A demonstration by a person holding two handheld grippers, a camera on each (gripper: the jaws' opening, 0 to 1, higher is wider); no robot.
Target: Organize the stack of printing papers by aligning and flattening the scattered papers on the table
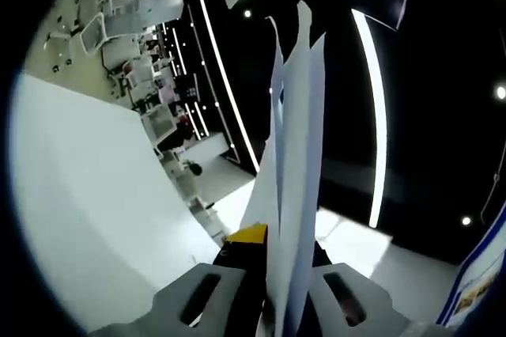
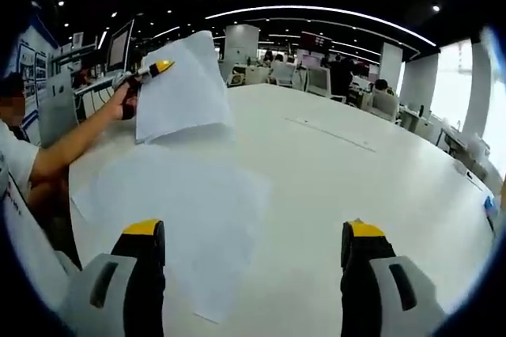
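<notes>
Mid-task: left gripper (image 2: 158, 66) clamped on lifted sheets (image 2: 180, 85); right gripper (image 2: 253, 251) wide, empty (loose papers (image 2: 178, 210) on table (image 2: 356, 171) unaligned).

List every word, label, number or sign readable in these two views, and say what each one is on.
None can be read.
Poster at the lower right edge of the left gripper view: print too blurred.
Wall panel at the far left of the right gripper view: too small.
Dark screen hanging at the back: too small.
Papers in the left tongs: blank.

Papers (image 2: 170, 218) on table (image 2: 356, 171) (left side)
</notes>
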